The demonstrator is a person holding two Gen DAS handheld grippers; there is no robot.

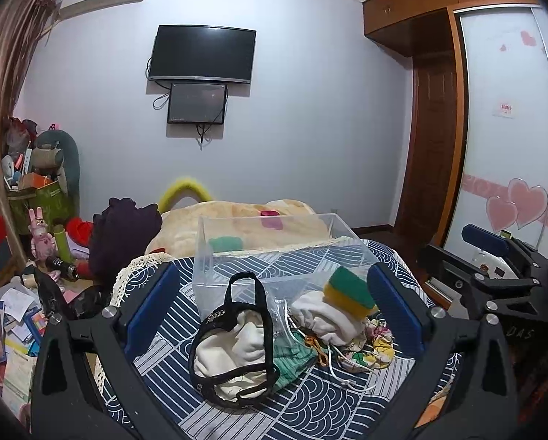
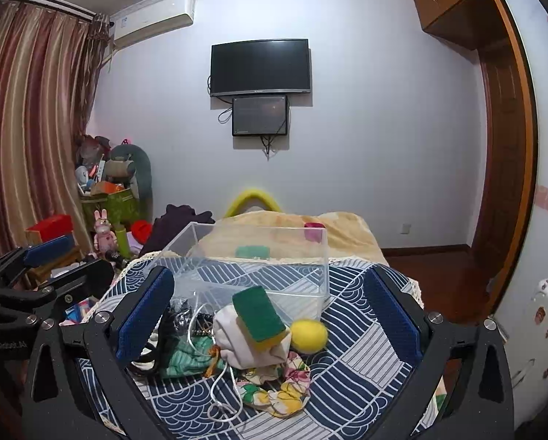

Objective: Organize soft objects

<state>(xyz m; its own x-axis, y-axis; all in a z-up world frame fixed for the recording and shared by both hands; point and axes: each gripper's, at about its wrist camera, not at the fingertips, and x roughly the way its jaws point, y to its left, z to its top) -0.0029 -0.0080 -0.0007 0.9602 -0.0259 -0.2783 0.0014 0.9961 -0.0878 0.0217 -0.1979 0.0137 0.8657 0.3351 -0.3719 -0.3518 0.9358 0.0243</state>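
Both the left claw and the right claw hover spread wide and empty, framing the heap of soft things, its sponge topmost at twelve o'clock, probably to pick one for the clear box just beyond.

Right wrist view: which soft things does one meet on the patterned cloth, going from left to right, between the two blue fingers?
Green striped cloth → white pouch → green and yellow sponge → yellow ball.
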